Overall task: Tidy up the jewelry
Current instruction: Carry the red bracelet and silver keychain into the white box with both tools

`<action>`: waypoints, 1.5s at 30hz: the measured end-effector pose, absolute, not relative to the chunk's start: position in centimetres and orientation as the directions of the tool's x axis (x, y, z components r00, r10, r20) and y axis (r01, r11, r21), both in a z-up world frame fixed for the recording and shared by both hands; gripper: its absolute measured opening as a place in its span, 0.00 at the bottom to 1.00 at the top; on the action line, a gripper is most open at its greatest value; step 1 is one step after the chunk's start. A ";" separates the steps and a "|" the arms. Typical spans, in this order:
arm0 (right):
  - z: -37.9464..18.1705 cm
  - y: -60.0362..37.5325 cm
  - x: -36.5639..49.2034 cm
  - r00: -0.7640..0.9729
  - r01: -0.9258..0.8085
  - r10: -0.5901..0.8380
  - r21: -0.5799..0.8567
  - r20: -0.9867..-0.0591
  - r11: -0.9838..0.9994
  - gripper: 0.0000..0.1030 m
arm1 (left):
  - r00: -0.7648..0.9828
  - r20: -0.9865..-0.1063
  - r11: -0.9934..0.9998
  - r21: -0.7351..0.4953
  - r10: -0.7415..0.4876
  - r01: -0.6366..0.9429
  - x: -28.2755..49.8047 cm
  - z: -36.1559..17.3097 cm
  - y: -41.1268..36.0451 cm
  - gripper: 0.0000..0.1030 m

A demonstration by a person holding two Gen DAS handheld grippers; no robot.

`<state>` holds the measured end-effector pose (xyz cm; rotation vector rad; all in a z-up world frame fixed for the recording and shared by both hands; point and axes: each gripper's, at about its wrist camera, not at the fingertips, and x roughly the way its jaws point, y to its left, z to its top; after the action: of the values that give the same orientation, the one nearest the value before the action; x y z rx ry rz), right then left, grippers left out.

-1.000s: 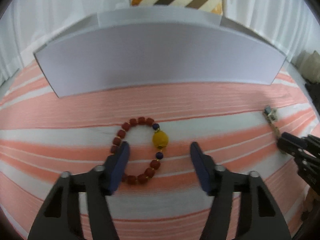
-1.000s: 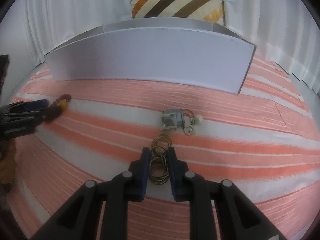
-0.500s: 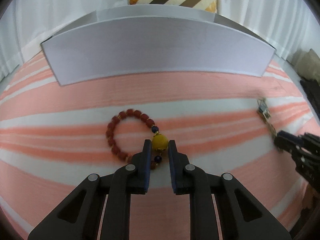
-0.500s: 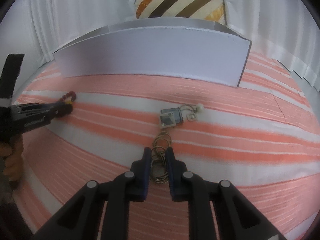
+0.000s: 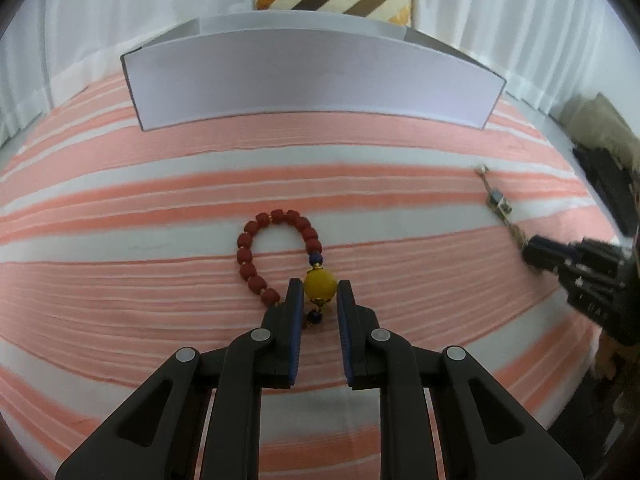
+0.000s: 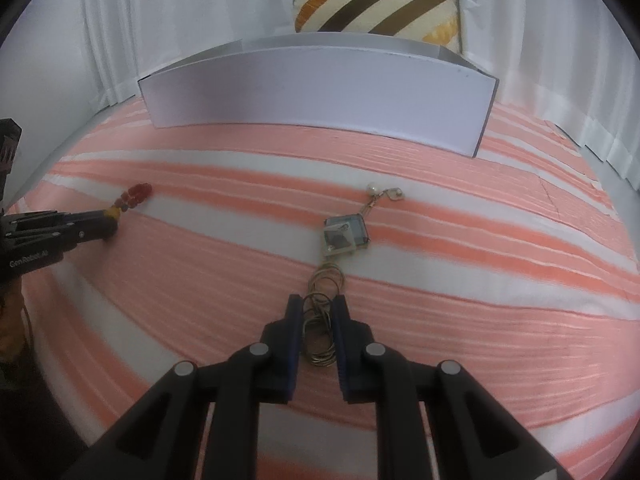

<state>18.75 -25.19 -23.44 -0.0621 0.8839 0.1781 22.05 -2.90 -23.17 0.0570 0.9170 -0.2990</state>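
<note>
A bracelet of dark red beads (image 5: 276, 252) with a big yellow bead (image 5: 319, 286) lies on the pink-and-white striped cloth (image 5: 160, 320). My left gripper (image 5: 318, 294) is shut on the bracelet at the yellow bead. My right gripper (image 6: 317, 312) is shut on a bundle of thin gold rings (image 6: 322, 320) of a necklace. Its square pendant (image 6: 346, 234) and pearl end (image 6: 374, 189) trail ahead on the cloth. The left gripper shows at the left of the right wrist view (image 6: 108, 220), the right gripper at the right of the left wrist view (image 5: 532, 250).
A long white open box (image 5: 312, 76) stands across the far side of the cloth, also seen in the right wrist view (image 6: 320, 88). A striped pillow (image 6: 376, 0) leans behind it against white curtains. Dark objects (image 5: 608, 188) lie at the right edge.
The left gripper, open around the bracelet a second ago, has closed on the yellow bead. Both grippers have drawn back from the box; the necklace has stretched out behind the right gripper.
</note>
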 end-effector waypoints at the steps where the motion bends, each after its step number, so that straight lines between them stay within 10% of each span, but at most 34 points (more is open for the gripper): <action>1: -23.5 -25.2 18.6 0.625 -0.177 0.128 0.021 -0.770 0.984 0.15 | 0.576 -0.788 0.958 -0.056 -0.216 0.282 22.0 -23.2 -3.2 0.18; 5: -23.7 -25.4 18.9 0.616 -0.165 0.130 0.034 -0.777 0.986 0.37 | 0.587 -0.786 0.958 -0.025 -0.194 0.284 22.4 -23.4 -3.6 0.53; 9: -23.3 -25.1 19.7 0.627 -0.159 0.105 0.005 -0.772 0.987 0.47 | 0.581 -0.797 0.959 0.008 -0.166 0.285 22.9 -23.9 -4.2 0.57; 11: -23.7 -24.7 20.4 0.609 -0.170 0.102 -0.004 -0.786 0.985 0.47 | 0.576 -0.801 0.956 0.015 -0.163 0.292 23.1 -23.9 -4.5 0.52; 14: -23.8 -24.1 20.6 0.606 -0.175 0.087 -0.025 -0.791 0.984 0.31 | 0.569 -0.803 0.951 0.008 -0.178 0.309 22.9 -23.7 -4.7 0.15; 15: -23.7 -24.0 20.6 0.607 -0.169 0.073 -0.039 -0.791 0.985 0.17 | 0.566 -0.805 0.952 0.006 -0.178 0.307 22.9 -23.7 -4.7 0.15; 45: -9.4 -24.2 17.4 0.723 -0.211 0.242 0.127 -0.647 0.969 0.15 | 0.548 -0.771 0.936 -0.177 -0.324 0.304 21.2 -9.0 -4.2 0.14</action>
<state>17.38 -24.17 -9.39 0.0451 0.7211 0.2499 21.24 -4.21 -8.96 -0.0237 0.9179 -0.3725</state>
